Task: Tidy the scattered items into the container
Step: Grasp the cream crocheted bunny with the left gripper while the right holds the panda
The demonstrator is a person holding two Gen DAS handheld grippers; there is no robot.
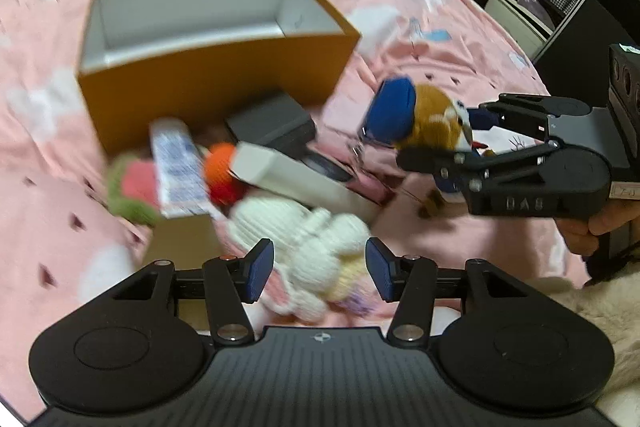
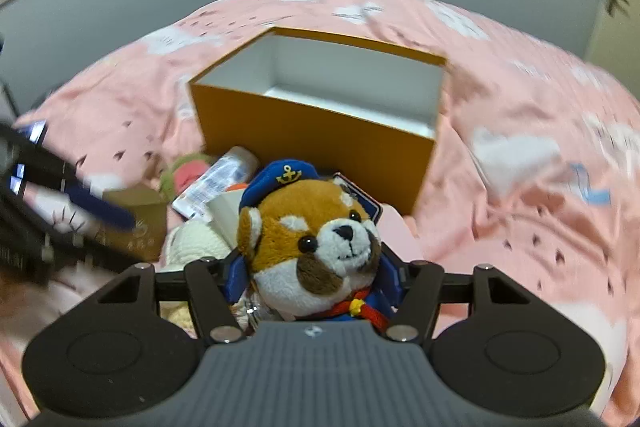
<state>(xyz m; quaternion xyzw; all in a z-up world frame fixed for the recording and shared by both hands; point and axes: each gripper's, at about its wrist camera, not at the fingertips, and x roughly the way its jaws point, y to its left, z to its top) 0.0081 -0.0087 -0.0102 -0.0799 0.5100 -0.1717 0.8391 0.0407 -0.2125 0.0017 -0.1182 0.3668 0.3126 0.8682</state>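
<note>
Right tool point(image 2: 316, 277): closed on the plush dog point(image 2: 316, 239), a pad on each side of its body; the head with its blue cap sticks out past the tips.
Right hand: seen from the left wrist, fingers point(image 1: 596, 227) wrap the handle at 3 o'clock; the tool point(image 1: 460, 143) points toward 9 o'clock, carrying the dog point(image 1: 424, 125) clear of the bed.
Left tool point(image 1: 320, 271): jaws apart, gripping nothing; a white knit toy point(image 1: 316, 247) lies on the bed between and just beyond the pads. Contact cannot be told through blur.
Left tool pose: tilted steeply down over the pile.
Box point(image 1: 216, 75): orange, open-topped, at 11 o'clock in the left view, 12 o'clock in the right point(image 2: 320, 131); no items show inside.
Pile: a green-pink toy point(image 1: 132, 191), wipes pack point(image 1: 180, 171), orange ball point(image 1: 224, 171), white carton point(image 1: 296, 179) and dark case point(image 1: 272, 123) lie just before the box.
Bed point(image 1: 480, 239): pink cover.
</note>
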